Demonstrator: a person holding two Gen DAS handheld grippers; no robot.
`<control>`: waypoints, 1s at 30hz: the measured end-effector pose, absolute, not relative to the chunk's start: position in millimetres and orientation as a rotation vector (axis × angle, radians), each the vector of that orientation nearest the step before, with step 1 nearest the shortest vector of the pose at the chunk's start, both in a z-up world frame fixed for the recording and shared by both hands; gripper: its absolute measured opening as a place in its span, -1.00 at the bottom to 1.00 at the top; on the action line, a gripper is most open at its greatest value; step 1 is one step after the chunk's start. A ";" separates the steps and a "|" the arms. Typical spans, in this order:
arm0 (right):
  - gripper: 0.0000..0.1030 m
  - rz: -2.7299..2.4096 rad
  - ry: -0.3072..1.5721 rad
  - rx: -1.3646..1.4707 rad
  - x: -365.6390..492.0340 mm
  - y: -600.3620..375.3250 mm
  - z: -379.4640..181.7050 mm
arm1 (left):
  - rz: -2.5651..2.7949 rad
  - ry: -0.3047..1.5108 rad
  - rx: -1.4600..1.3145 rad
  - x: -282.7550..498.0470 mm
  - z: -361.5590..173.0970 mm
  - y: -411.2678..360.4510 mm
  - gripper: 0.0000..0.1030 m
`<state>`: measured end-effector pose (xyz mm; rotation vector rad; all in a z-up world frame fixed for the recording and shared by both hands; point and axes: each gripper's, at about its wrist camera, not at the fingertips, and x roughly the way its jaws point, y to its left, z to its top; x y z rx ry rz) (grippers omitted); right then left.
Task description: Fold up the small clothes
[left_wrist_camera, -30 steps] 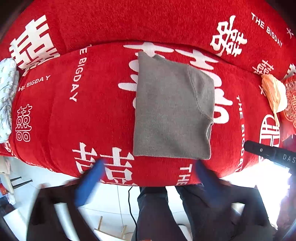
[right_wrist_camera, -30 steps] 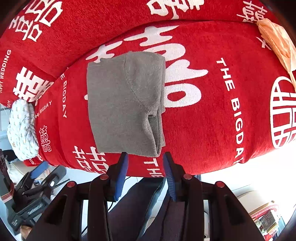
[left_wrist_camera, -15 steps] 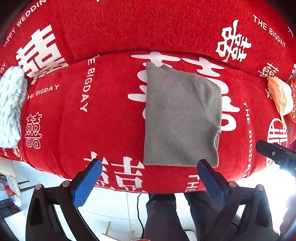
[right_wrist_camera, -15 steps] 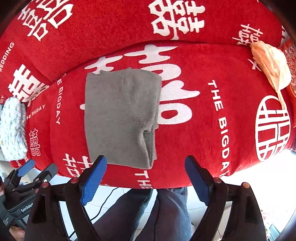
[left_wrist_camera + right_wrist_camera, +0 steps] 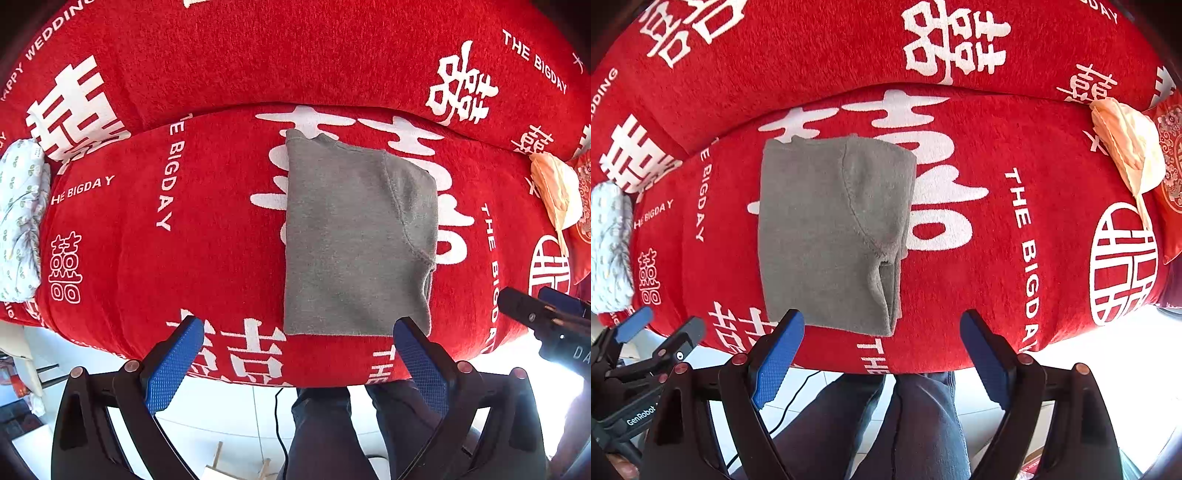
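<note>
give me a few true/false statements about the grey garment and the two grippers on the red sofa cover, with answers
1. The folded grey knitted garment lies flat on the red sofa cover with white lettering. True.
2. The left gripper is clamped on the garment's near edge. False: its blue-padded fingers stand wide apart and hold nothing.
3. The right gripper is open and empty. True.
4. A crumpled peach-coloured cloth lies on top of the grey garment. False: it lies far off at the right end of the sofa, apart from the garment.
5. A white cloth with a small green print lies at the left end of the sofa. True.
</note>
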<state>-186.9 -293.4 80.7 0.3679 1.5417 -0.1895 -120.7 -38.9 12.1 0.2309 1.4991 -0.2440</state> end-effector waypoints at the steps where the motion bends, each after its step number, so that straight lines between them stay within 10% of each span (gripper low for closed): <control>1: 0.73 -0.188 1.544 0.371 -186.8 -292.7 80.4 | -0.245 1.501 0.231 -120.1 12.1 -39.0 1.00; 30: 0.72 -0.209 1.535 0.349 -176.7 -294.1 82.0 | -0.220 1.485 0.259 -111.8 13.7 -40.4 1.00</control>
